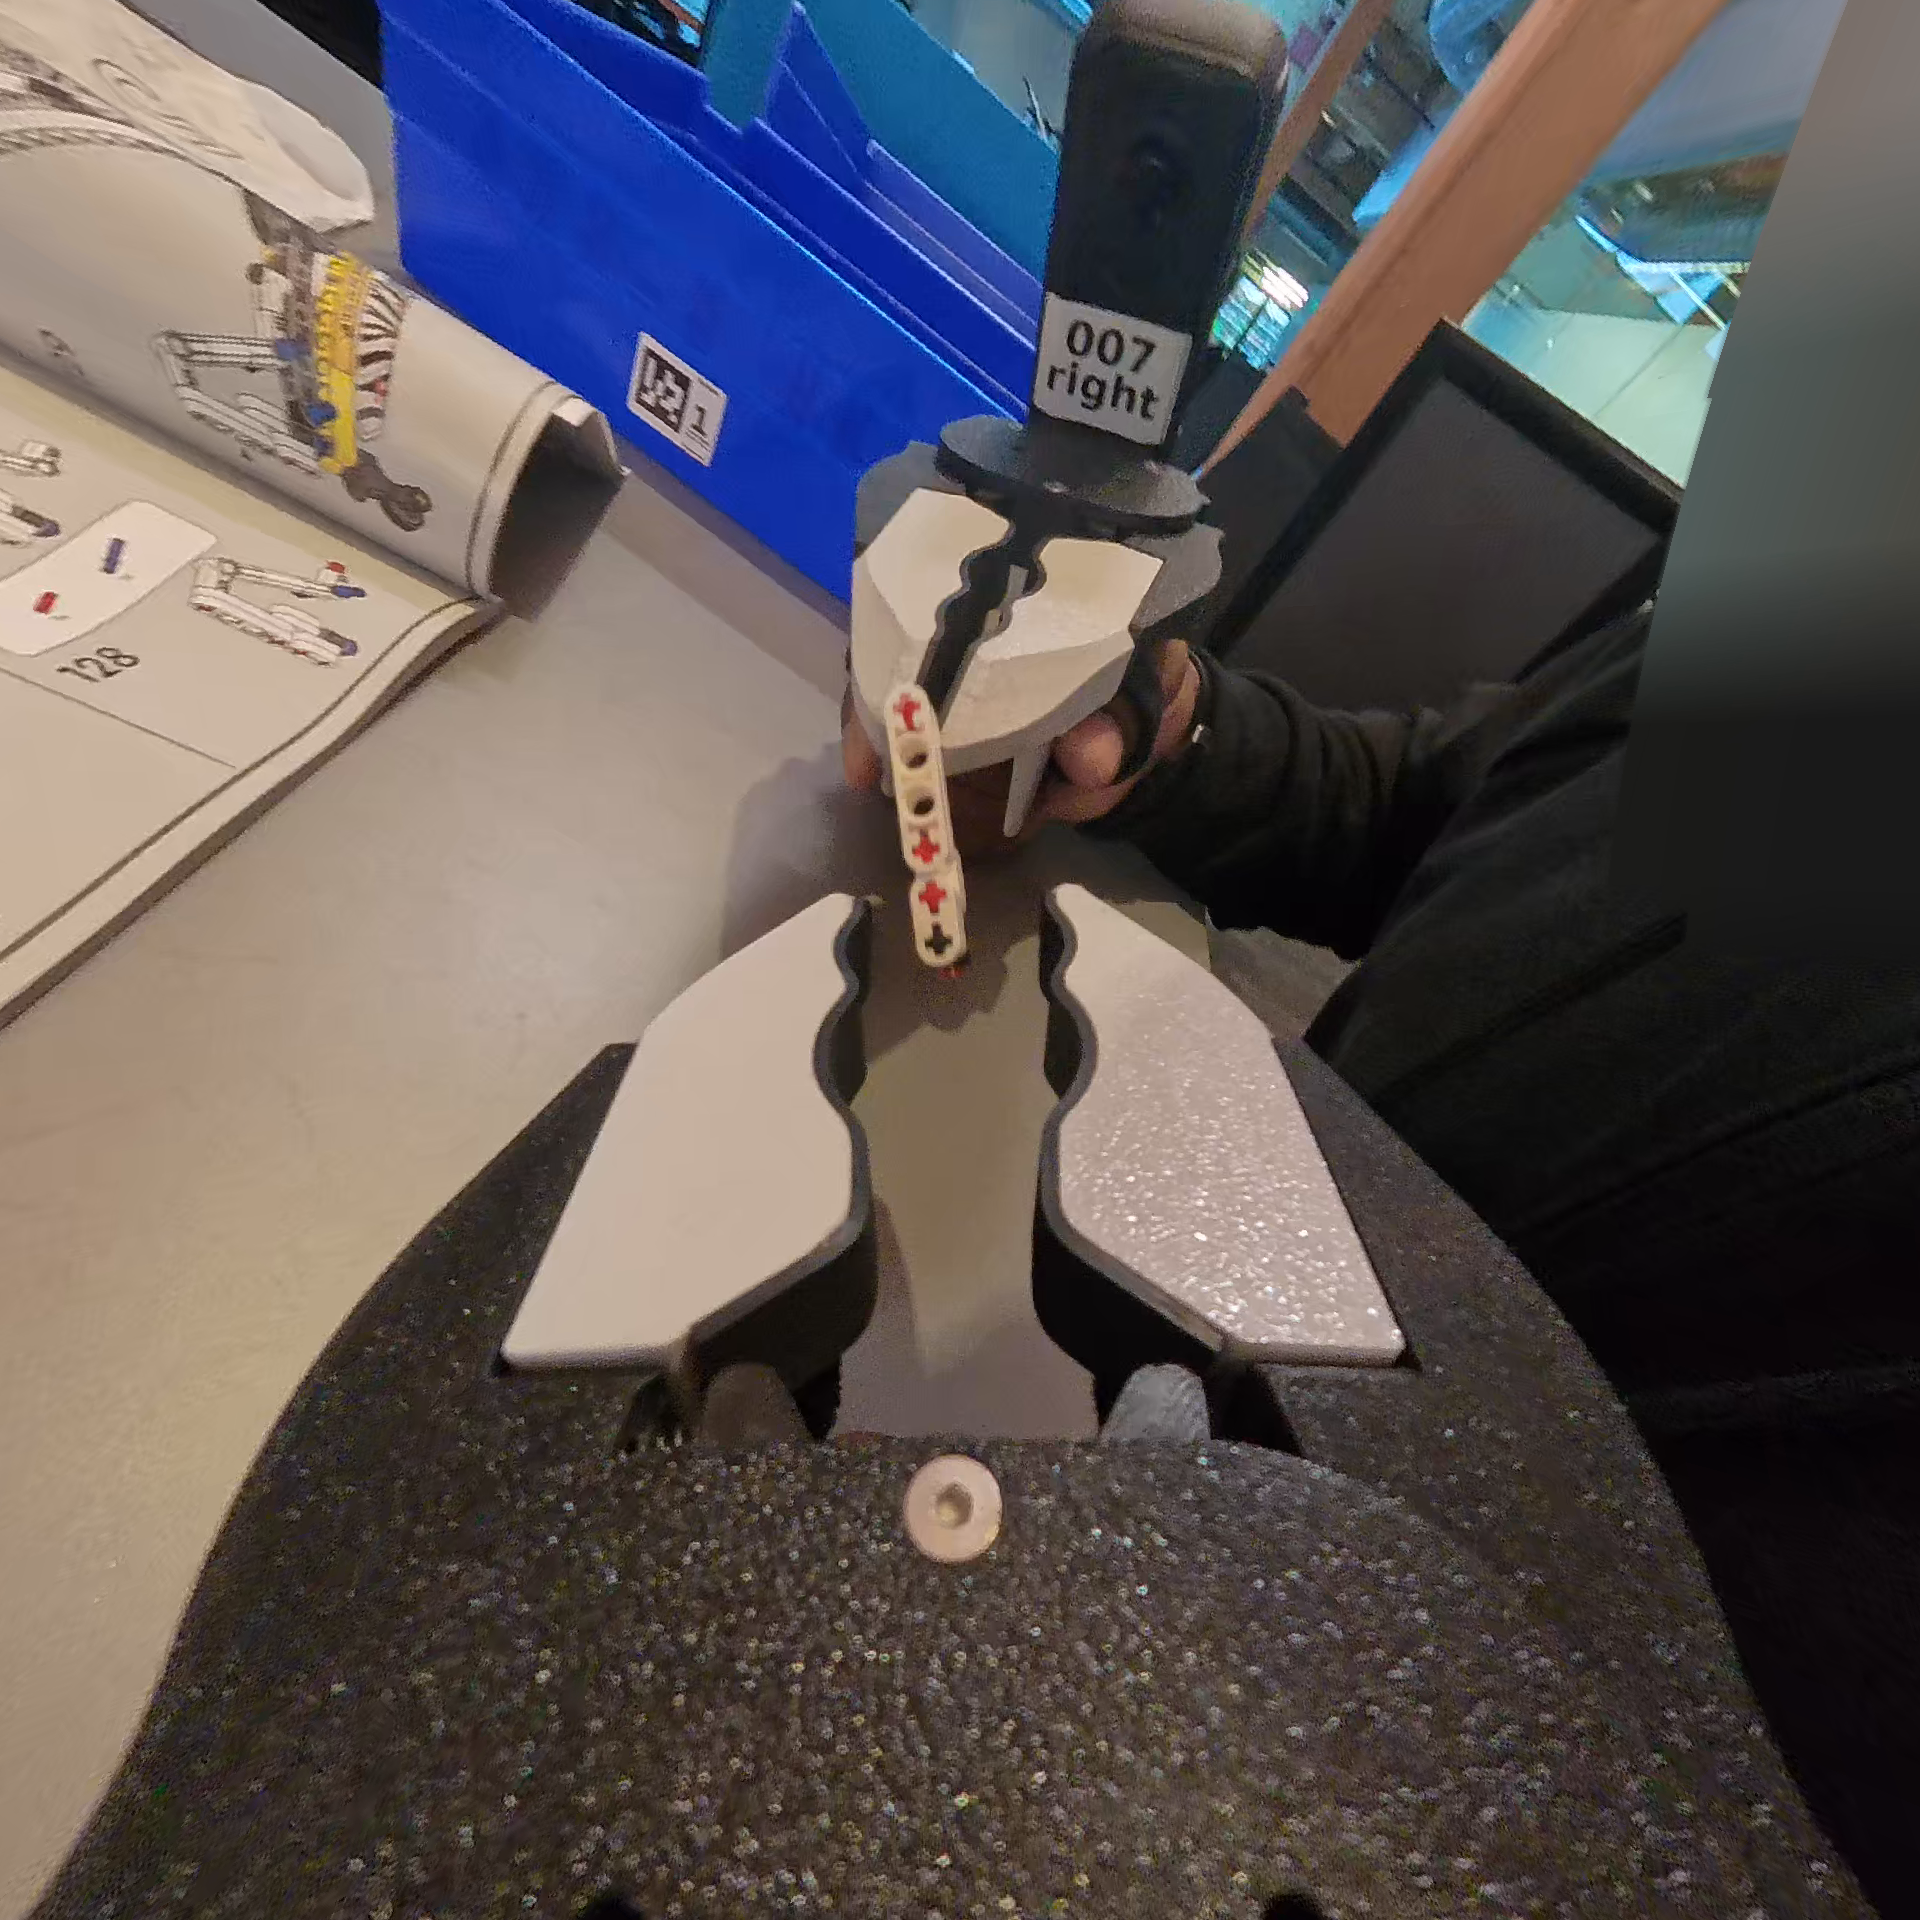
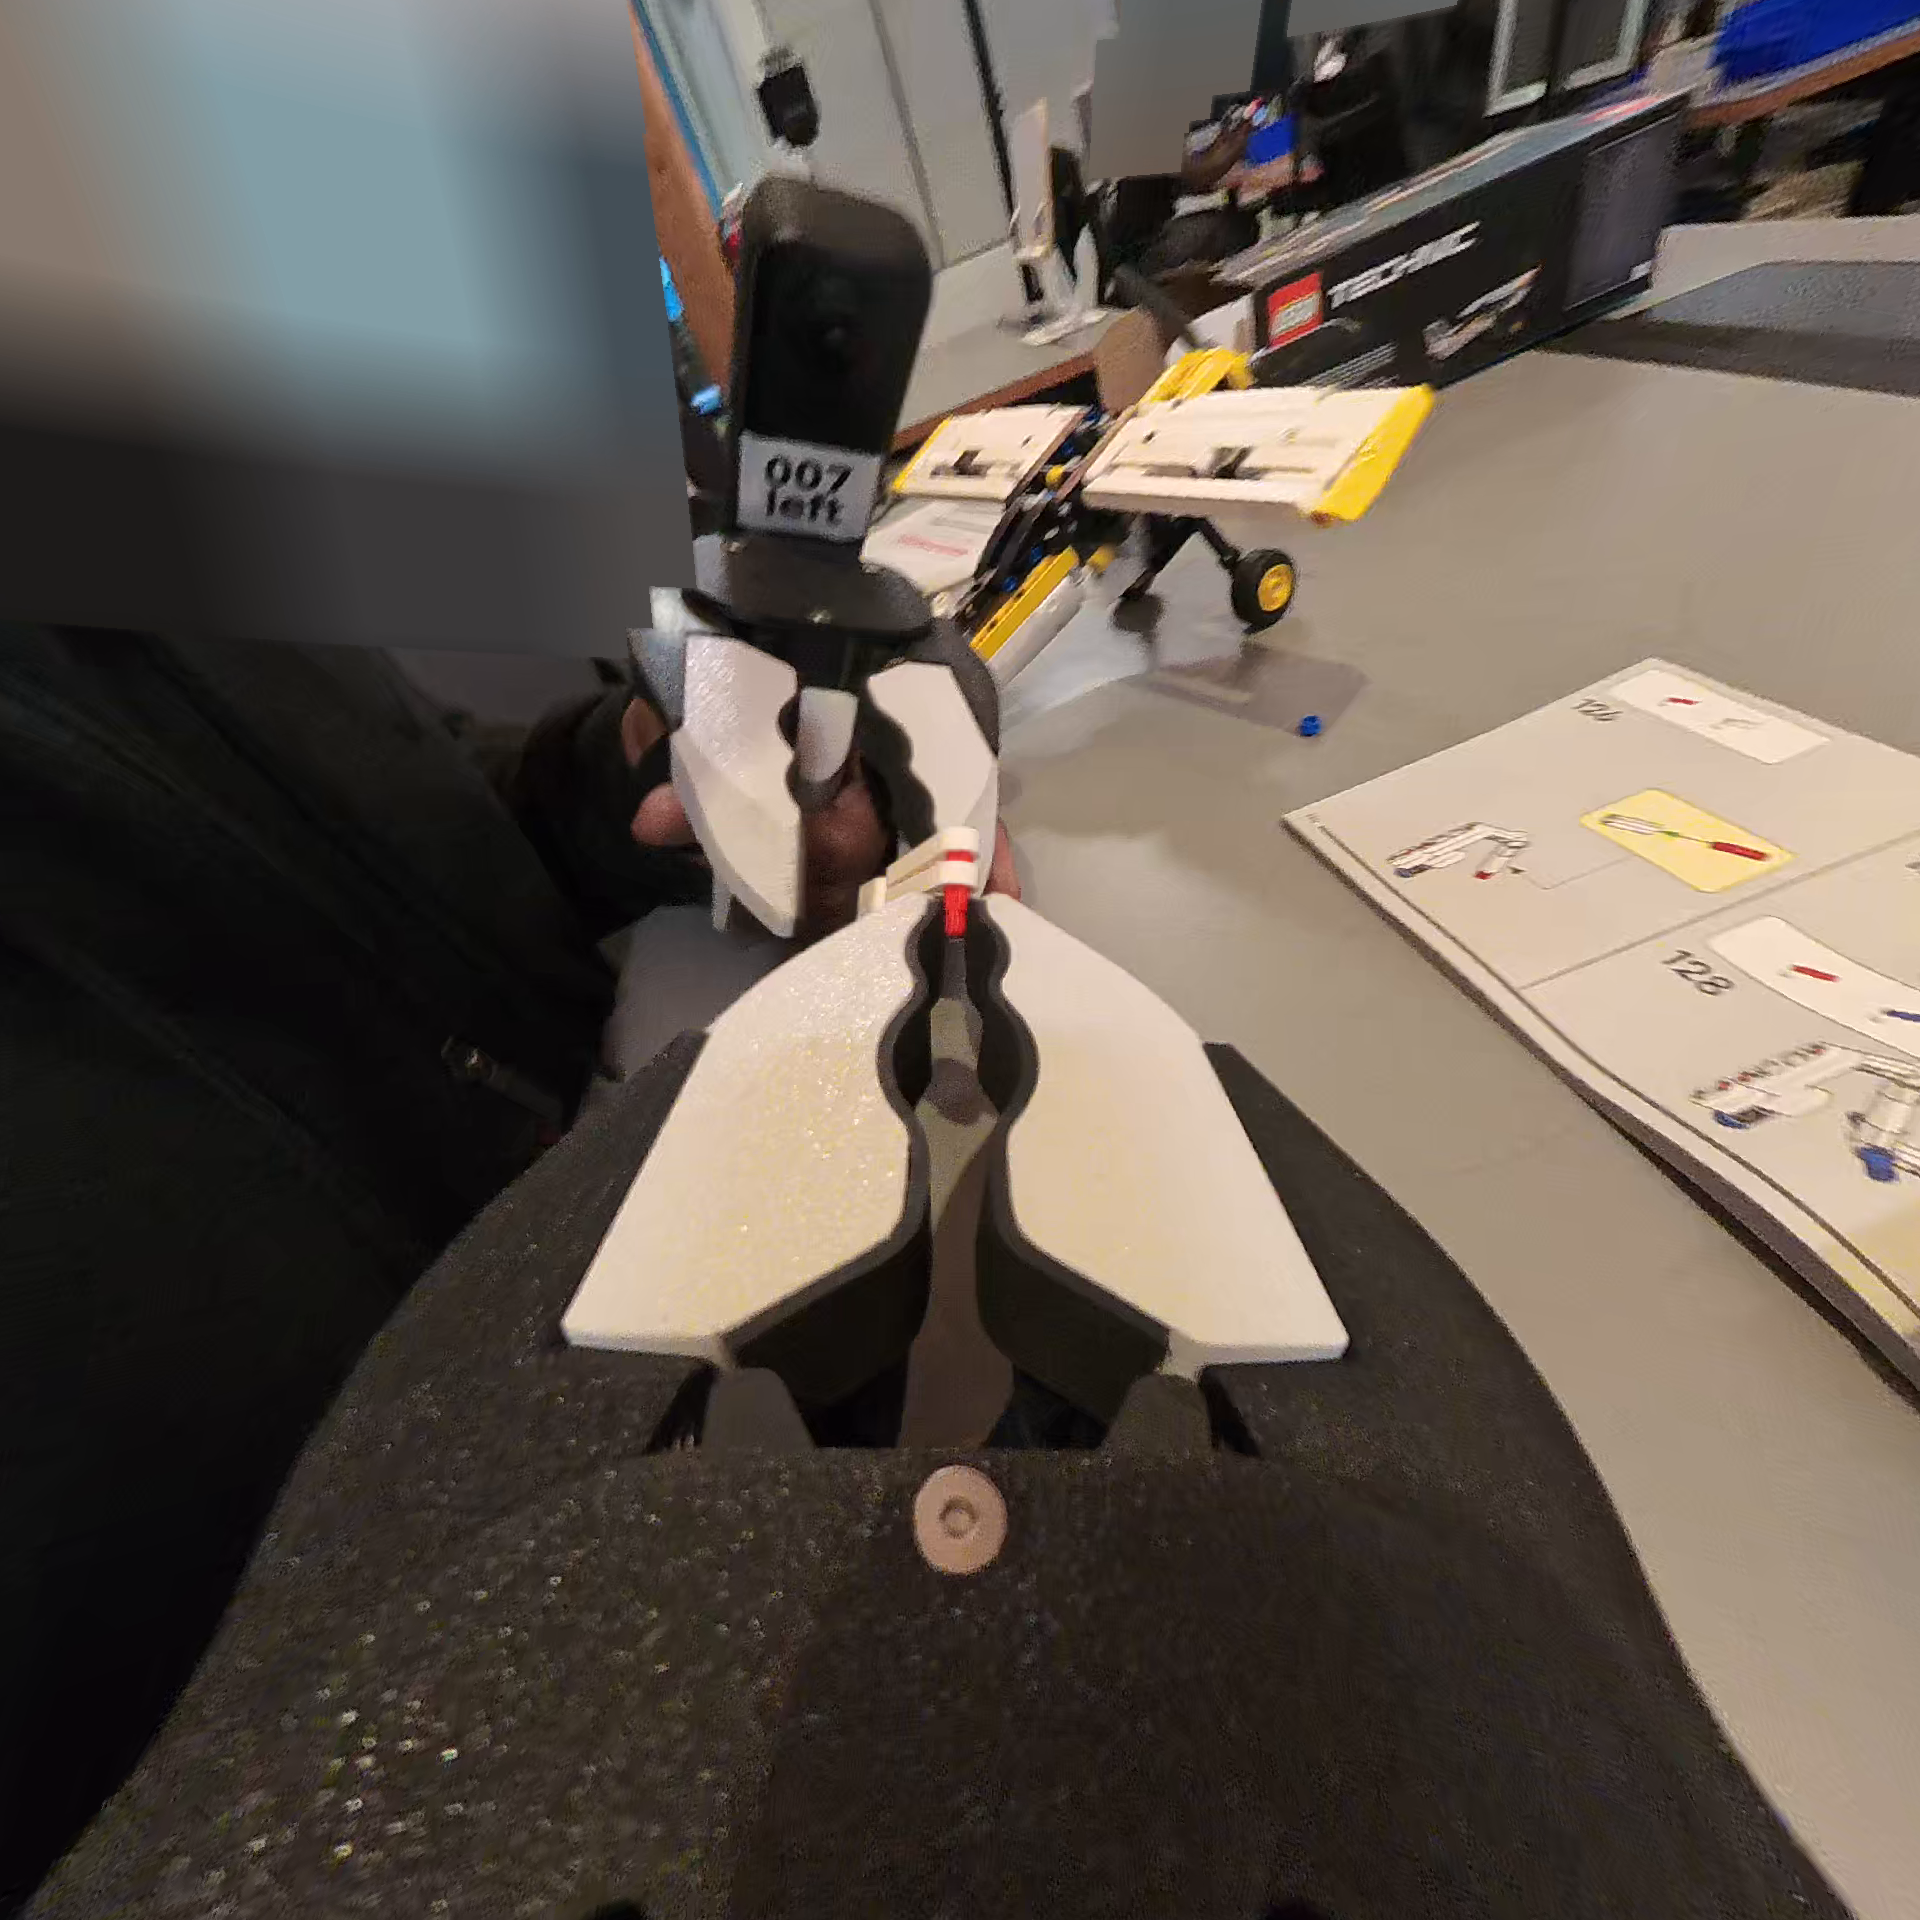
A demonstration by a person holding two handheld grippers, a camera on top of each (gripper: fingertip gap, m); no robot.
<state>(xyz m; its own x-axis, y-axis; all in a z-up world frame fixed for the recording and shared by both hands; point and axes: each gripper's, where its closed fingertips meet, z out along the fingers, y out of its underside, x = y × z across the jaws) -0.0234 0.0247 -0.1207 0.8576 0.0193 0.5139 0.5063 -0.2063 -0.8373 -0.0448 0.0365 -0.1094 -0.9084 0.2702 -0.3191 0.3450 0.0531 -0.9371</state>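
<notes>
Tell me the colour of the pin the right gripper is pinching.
Red: the pin sits between the right gripper fingertips, carrying white beams. Clearest in the right wrist view.

White holed beam assembly (image 1: 925, 831) with red axle (image 2: 954, 909), pinched, above table

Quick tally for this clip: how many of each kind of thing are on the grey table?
Grippers: 2 (left gripper, right gripper)
Instruction booklet: 1
Model plane: 1
Blue bin: 1
Black box: 1
White beam assembly: 1
Total: 7

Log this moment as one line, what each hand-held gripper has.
left hand-held gripper: open, empty | right hand-held gripper: shut on red axle carrying white beams | below: grey table
</notes>
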